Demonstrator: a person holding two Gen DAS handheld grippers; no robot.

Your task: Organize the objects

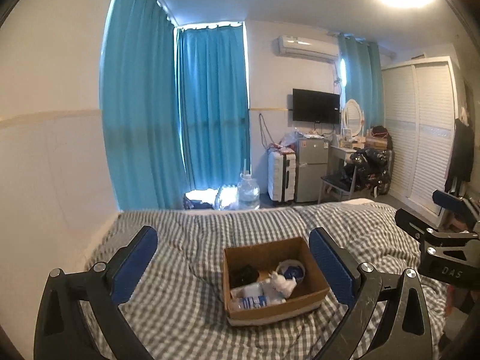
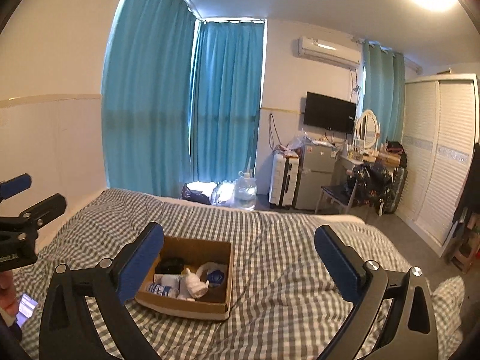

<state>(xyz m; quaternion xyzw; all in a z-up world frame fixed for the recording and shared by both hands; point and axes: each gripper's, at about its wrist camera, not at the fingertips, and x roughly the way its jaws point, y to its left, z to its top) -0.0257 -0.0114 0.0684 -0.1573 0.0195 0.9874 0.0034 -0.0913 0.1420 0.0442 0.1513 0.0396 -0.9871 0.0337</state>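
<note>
Checked bed [image 1: 186,309] carries my cardboard box [image 1: 271,307] of items; left tool [image 1: 232,265] and right tool [image 2: 240,262] both hover spread, gripping nothing.

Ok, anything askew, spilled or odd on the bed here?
Nothing spilled. The cardboard box sits flat on the checked duvet, its jumbled contents all inside. Both hand-held grippers, left and right, hang open and empty.

"DAS" on right gripper [image 1: 444,210] body, bottle label unreadable
</note>
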